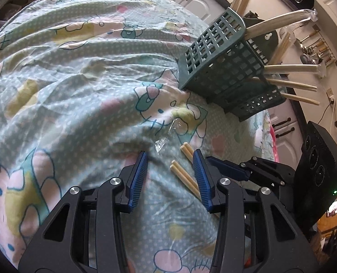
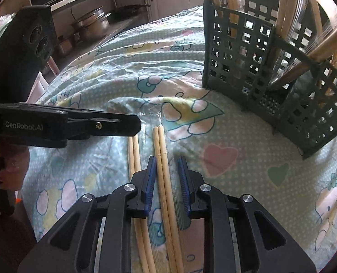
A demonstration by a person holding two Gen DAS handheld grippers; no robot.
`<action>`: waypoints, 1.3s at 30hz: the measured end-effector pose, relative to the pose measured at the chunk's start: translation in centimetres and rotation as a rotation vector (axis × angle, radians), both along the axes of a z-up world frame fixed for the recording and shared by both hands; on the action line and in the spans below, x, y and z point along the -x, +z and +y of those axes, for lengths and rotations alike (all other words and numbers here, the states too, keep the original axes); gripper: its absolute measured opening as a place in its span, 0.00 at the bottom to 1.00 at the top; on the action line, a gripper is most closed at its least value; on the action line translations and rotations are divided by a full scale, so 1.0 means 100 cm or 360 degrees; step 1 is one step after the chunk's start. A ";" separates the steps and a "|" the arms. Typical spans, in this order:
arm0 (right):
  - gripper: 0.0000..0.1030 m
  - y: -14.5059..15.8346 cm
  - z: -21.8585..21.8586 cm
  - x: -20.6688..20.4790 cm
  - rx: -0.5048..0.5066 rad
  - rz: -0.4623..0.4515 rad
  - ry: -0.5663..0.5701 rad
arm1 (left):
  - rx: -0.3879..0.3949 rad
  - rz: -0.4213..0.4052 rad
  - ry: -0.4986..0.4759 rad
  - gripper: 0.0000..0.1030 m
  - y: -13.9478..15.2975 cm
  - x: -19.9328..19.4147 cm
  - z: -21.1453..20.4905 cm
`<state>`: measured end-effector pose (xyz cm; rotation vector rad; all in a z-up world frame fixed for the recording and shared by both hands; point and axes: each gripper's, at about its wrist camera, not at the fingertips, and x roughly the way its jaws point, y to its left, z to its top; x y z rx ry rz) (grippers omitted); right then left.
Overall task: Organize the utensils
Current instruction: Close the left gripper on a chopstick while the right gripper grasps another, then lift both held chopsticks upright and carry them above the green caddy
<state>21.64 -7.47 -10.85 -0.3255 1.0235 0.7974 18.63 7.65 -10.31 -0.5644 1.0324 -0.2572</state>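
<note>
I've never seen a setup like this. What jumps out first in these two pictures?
Two black grippers with blue pads reach down over a cartoon-print cloth. The right gripper straddles a wrapped pair of pale chopsticks, its pads not yet on them; another pair lies just left, near the left gripper. Behind stands a dark green lattice basket bristling with more chopsticks.

Open cloth-covered tabletop [image 1: 77,91] toward its left edge. Blocked at the far right corner by a green basket [image 2: 259,68] bristling with chopsticks [image 1: 277,22]; crowded near the front edge by two chopstick pairs [image 2: 163,170].
</note>
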 end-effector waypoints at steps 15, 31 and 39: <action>0.10 0.003 0.004 -0.024 -0.0042 0.0108 -0.0095 | -0.0082 0.0020 0.0043 0.08 -0.006 -0.022 0.003; 0.06 0.052 -0.018 -0.009 -0.0165 -0.0065 -0.0157 | 0.0083 -0.0139 -0.0050 0.00 0.030 -0.007 0.006; 0.06 0.086 -0.035 0.007 -0.0275 -0.0183 -0.0183 | 0.0119 -0.0287 -0.0116 0.00 0.067 0.009 -0.007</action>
